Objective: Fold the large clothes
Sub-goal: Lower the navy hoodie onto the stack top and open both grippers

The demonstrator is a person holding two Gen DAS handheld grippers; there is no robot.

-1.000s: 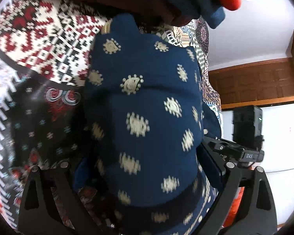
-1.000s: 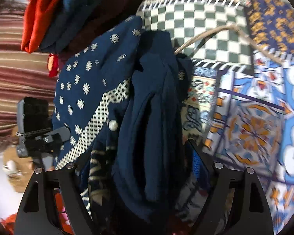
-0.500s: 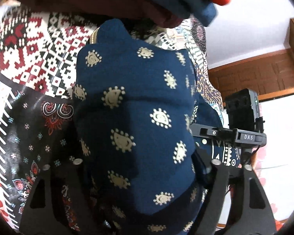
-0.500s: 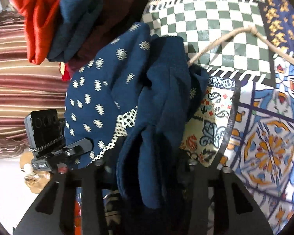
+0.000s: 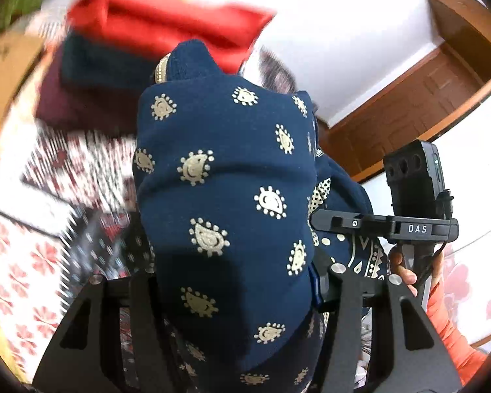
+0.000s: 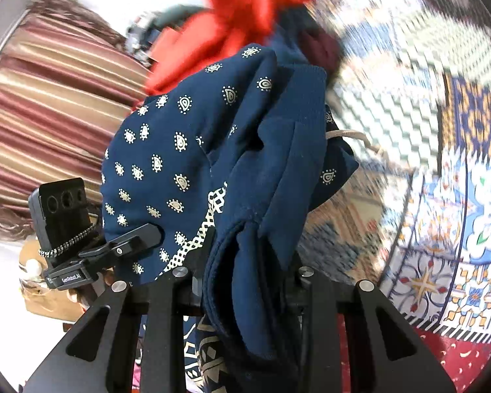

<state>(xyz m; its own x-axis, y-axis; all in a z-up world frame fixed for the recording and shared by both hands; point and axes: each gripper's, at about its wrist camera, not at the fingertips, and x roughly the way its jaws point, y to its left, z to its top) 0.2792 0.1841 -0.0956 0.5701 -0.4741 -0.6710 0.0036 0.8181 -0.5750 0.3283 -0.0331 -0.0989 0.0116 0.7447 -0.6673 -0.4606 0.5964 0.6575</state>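
Bedspread (image 6: 468, 196): patchwork, many patterns.
Curtain (image 6: 49, 98): striped maroon and gold, left of the bedspread.
Door frame (image 5: 409, 108): brown wood, beyond the bedspread.

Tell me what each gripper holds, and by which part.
Both grip the navy garment with cream paisley print. The left gripper, whose jaws have just been closing, clamps a printed bunch; the right gripper, also just closing, clamps a bunched plain navy fold. Which part, I cannot tell.

A white wall (image 5: 327, 26) with brown wood panelling (image 5: 419, 104) lies beyond the jaws; striped curtain (image 6: 49, 98) to their left.
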